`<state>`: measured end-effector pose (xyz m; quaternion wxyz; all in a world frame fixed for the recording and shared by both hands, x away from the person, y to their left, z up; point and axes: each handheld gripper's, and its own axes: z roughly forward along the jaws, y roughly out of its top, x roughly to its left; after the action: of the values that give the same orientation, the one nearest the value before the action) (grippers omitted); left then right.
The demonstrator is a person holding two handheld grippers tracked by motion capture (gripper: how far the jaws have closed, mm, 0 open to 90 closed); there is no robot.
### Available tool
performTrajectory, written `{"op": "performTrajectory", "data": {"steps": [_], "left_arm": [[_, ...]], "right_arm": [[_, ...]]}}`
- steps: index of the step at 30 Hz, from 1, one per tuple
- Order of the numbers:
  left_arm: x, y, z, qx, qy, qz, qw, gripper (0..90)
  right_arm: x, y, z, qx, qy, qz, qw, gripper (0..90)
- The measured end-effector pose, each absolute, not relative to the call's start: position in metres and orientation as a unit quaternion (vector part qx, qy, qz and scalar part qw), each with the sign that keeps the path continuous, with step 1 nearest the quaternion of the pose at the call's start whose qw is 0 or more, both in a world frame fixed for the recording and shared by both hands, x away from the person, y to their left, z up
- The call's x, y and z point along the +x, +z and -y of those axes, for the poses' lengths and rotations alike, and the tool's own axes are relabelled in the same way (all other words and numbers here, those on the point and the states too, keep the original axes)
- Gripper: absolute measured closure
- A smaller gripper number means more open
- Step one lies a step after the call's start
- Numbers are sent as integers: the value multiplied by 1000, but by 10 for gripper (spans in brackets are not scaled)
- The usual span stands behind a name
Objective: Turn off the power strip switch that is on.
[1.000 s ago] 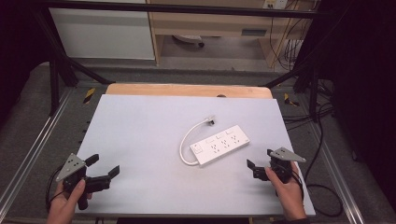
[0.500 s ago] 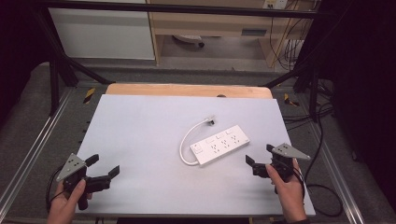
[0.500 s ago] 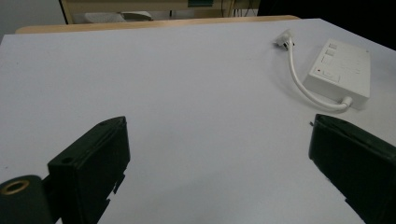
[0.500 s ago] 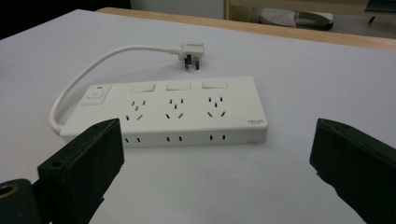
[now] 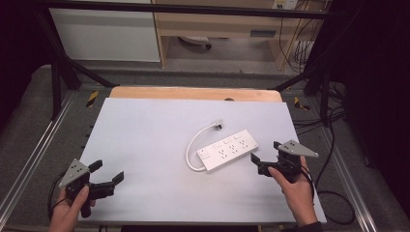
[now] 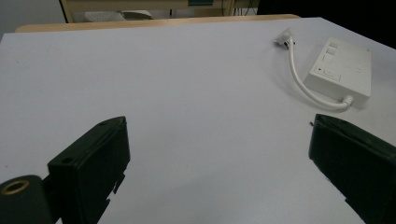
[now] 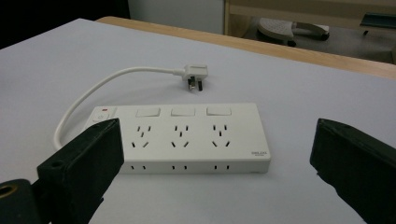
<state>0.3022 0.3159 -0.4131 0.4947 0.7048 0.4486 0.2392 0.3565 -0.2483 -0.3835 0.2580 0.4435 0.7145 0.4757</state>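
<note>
A white power strip (image 5: 227, 150) lies flat on the table (image 5: 145, 135), right of centre, with its sockets facing up. Its short white cable (image 5: 192, 147) loops to the left and ends in a plug (image 5: 218, 125) lying loose. My right gripper (image 5: 266, 153) is held open just right of the strip, with its jaws pointing at the strip's long side. In the right gripper view the strip (image 7: 187, 135) sits between and beyond the wide-open jaws. My left gripper (image 5: 108, 171) is open near the front left corner, holding nothing. Its own view has the strip (image 6: 341, 70) far off to the right.
A wooden strip (image 5: 193, 93) borders the table's far edge. A black frame and metal rails (image 5: 29, 159) run along both sides. Cables (image 5: 333, 203) trail on the floor at the right. Shelving and a cabinet (image 5: 106, 34) stand beyond the table.
My right gripper has edged slightly left towards the power strip. The left gripper and the strip have stayed put.
</note>
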Motion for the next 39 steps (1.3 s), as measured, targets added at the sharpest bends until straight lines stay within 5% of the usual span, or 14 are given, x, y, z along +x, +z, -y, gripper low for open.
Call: {"op": "performTrajectory", "data": {"steps": [20,28,39], "left_arm": [[302,-413,-316,706,237,-448,495,52],[302,-413,-316,708,236,-445,495,52],[302,-413,-316,709,237,-444,494,52]], "right_arm": [[377,-365,240,428,482,-722,251,86],[387,-362,233,424,480,-725,253,239],[399,-357,220,419,471,-727,272,588]]}}
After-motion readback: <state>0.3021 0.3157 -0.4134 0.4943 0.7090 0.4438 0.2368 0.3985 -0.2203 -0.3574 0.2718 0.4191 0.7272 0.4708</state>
